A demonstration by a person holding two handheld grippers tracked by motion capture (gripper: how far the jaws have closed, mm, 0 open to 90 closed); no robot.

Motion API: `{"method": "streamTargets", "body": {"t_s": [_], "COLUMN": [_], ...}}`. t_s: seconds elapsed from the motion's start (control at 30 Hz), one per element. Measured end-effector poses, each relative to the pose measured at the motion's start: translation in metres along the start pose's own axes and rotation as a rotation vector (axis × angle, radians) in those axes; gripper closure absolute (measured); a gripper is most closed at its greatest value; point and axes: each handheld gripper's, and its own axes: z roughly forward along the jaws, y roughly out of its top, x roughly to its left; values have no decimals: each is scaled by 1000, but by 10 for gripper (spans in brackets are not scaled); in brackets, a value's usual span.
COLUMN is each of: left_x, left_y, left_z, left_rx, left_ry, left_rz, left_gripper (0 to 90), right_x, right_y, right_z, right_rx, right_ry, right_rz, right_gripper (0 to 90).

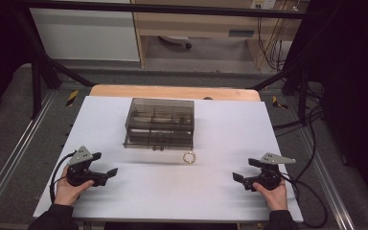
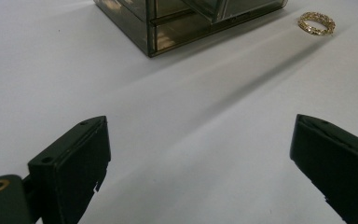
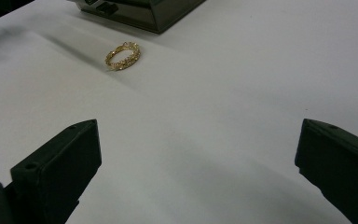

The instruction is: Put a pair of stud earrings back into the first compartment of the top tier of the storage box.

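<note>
A smoky transparent box with small drawers (image 1: 159, 123) stands at the middle of the white table (image 1: 220, 191). A gold bracelet (image 1: 189, 157) lies flat just in front of the box's right corner. My left gripper (image 1: 106, 174) rests low at the front left, held by a hand, jaws wide open and empty. My right gripper (image 1: 243, 175) sits at the front right, also open and empty, pointing inward. The left gripper view has the bracelet (image 2: 316, 23) far ahead to the right and the box (image 2: 182, 21) ahead. In the right gripper view the bracelet (image 3: 122, 56) lies ahead to the left.
The white sheet covers a wooden tabletop (image 1: 172, 91) inside a black metal frame (image 1: 43, 67). Cables (image 1: 311, 191) trail off the right edge. A shelf unit (image 1: 201, 24) stands behind on the grey floor.
</note>
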Motion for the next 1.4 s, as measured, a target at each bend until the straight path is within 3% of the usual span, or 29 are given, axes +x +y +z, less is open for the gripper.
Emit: {"method": "streamTargets", "body": {"t_s": [0.43, 1.4], "left_x": [1, 1], "left_y": [0, -2], "left_z": [1, 1], "left_rx": [5, 15], "left_ry": [0, 5], "left_rz": [-2, 3], "left_gripper": [47, 47], "right_x": [3, 30], "right_y": [1, 25], "right_z": [3, 33], "right_rx": [11, 50], "right_ry": [2, 2], "right_rz": [-8, -54], "right_gripper": [12, 18]}}
